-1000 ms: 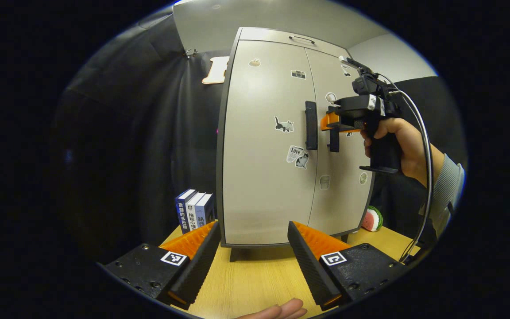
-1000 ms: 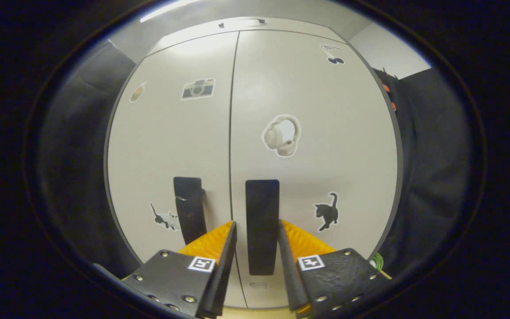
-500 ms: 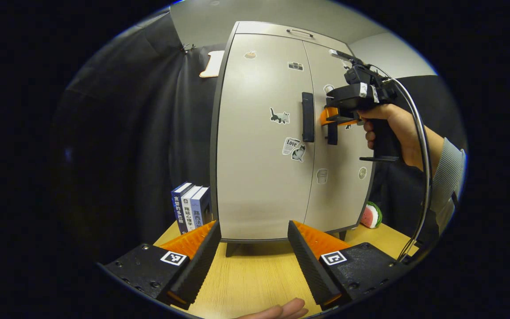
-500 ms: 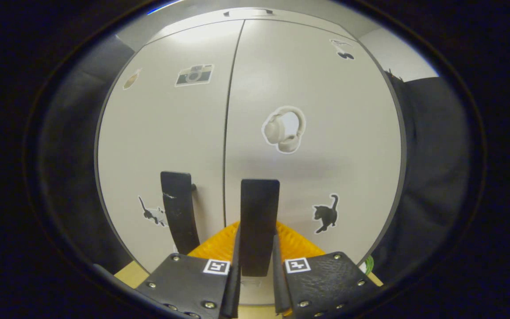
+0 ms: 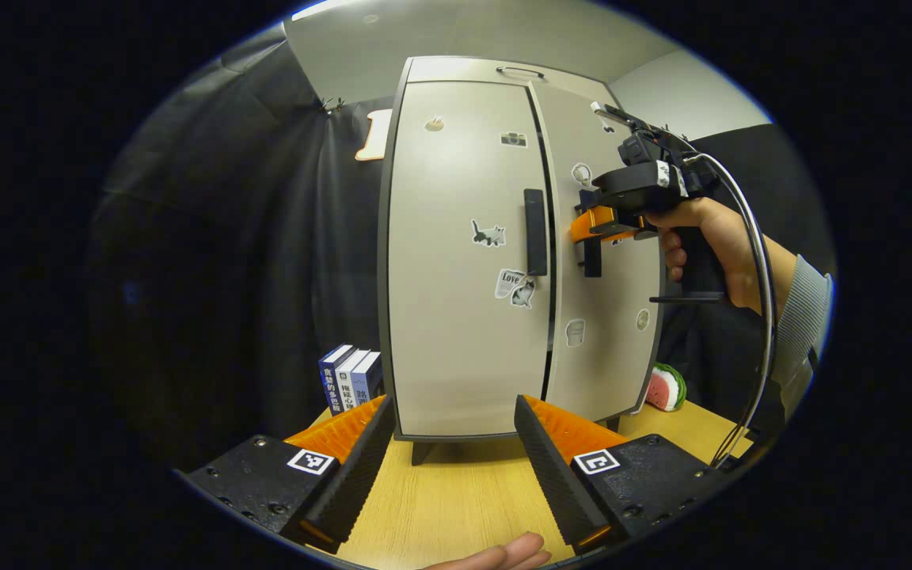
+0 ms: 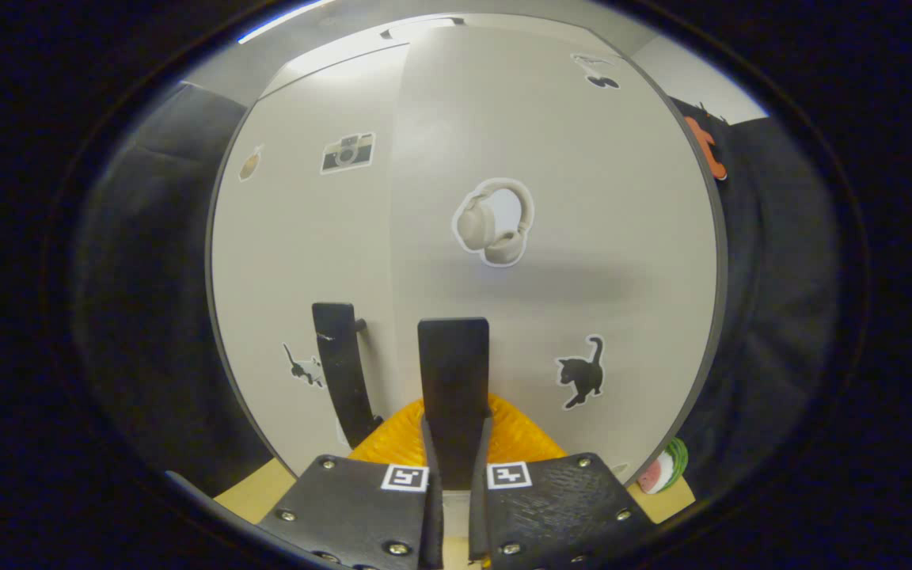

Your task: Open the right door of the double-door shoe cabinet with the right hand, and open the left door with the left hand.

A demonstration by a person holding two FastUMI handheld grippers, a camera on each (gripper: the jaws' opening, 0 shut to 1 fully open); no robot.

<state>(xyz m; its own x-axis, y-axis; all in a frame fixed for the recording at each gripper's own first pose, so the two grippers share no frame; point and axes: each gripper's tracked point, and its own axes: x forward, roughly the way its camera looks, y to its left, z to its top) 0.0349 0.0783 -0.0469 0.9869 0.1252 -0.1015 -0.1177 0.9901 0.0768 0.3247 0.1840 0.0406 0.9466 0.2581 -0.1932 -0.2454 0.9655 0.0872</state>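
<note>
- Fingers of the right gripper [image 6: 454,475] clamp the black vertical bar handle [image 6: 453,380] of the pale grey shoe cabinet's right door [image 6: 583,198], which stands slightly ajar.
- Left gripper [image 5: 450,459] fingers spread apart, well short of the left door's black handle [image 5: 534,231].
- Risk: pulling off the hinge arc may slip the handle free.

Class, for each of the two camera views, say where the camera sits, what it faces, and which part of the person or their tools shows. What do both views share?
Left gripper view: rides the left gripper, back over the table, facing the cabinet; a hand holds the right gripper.
Right gripper view: rides the right gripper, close up, shut on the right door handle.
Shared: cabinet, both handles, watermelon toy.
</note>
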